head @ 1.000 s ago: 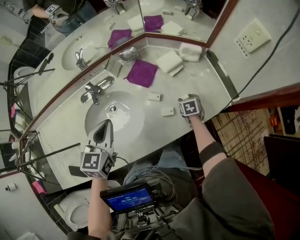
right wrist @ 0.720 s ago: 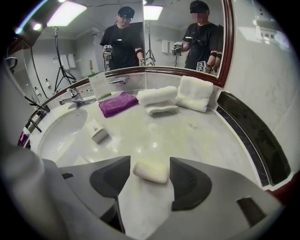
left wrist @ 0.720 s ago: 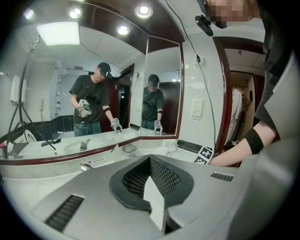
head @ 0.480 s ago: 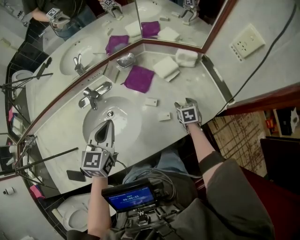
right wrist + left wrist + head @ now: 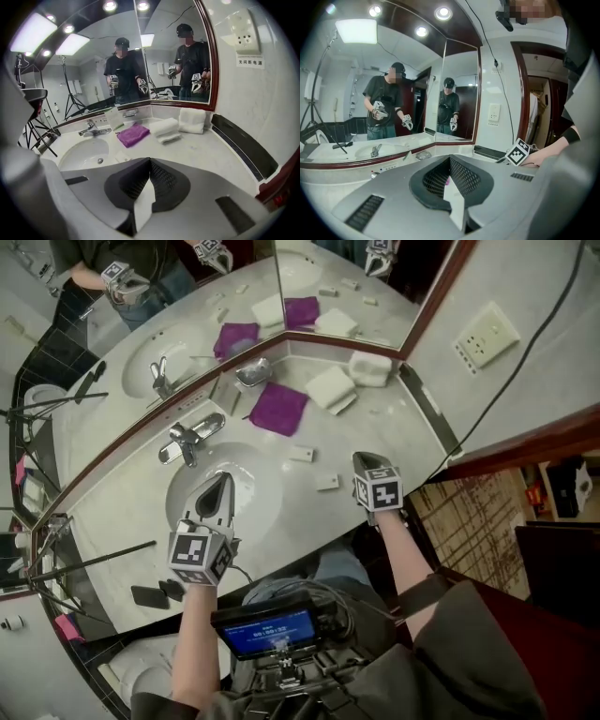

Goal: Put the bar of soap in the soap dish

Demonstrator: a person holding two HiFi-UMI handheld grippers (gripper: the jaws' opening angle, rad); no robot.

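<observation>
Soap (image 5: 327, 483) lay on the counter (image 5: 384, 423), not yet lifted, at nine o'clock of the right gripper (image 5: 364, 462), whose jaws had just closed on nothing. The left gripper (image 5: 221, 486) was shut, empty. The soap dish (image 5: 253, 373) waited at eleven o'clock, unfilled.
</observation>
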